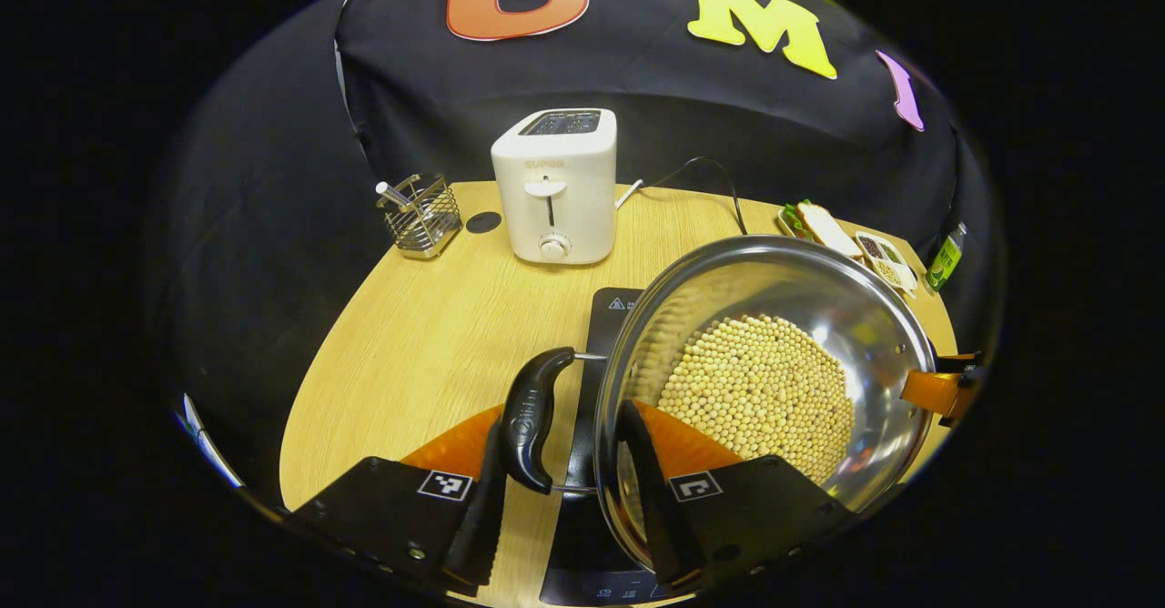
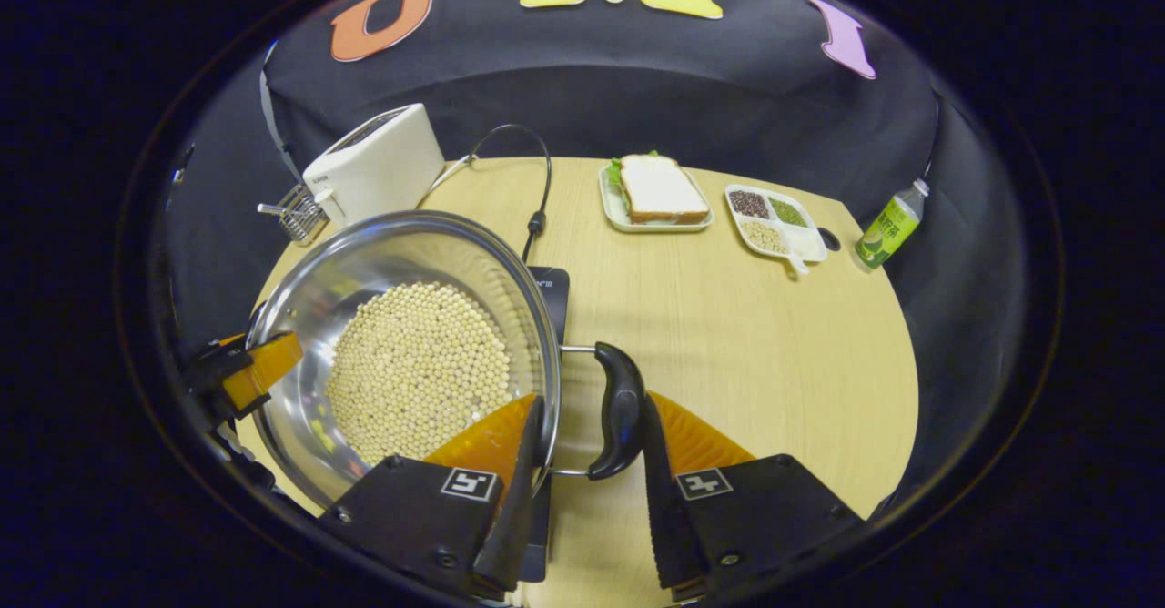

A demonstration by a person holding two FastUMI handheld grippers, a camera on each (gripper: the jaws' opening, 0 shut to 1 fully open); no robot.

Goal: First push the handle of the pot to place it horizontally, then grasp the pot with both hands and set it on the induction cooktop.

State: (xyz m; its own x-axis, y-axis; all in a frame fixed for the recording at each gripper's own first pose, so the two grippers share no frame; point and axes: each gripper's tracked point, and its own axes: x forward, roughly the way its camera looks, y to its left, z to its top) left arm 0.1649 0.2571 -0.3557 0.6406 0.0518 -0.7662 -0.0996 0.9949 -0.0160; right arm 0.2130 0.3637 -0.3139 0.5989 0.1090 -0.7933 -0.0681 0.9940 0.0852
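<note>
1. Pot (image 1: 774,380), a steel one holding pale beans (image 1: 760,394), sits over the black induction cooktop (image 1: 612,309) near the front of the wooden table (image 1: 428,335), seemingly held just above it or only now touching down; I cannot tell which.
2. Left gripper (image 1: 564,490) straddles the pot's left handle (image 1: 535,417): one finger lies against the handle's outer side, the other reaches inside the rim. Right gripper (image 2: 587,490) does the same on the right handle (image 2: 619,412). Whether both fingers truly press, I cannot tell.
3. To finish well, I judge both sides should lower together and level so the beans stay put, with the base centred on the cooktop before either grip loosens.
4. Edges: the near table edge lies close under both grippers, so any drift should go farther in, not nearer.
5. Open room: bare wood spreads left and right of the cooktop. Toaster (image 1: 555,185) and its cord (image 2: 537,180) stand behind; sandwich plate (image 2: 655,194), divided dish (image 2: 774,217) and bottle (image 2: 887,226) sit well apart at far right.
</note>
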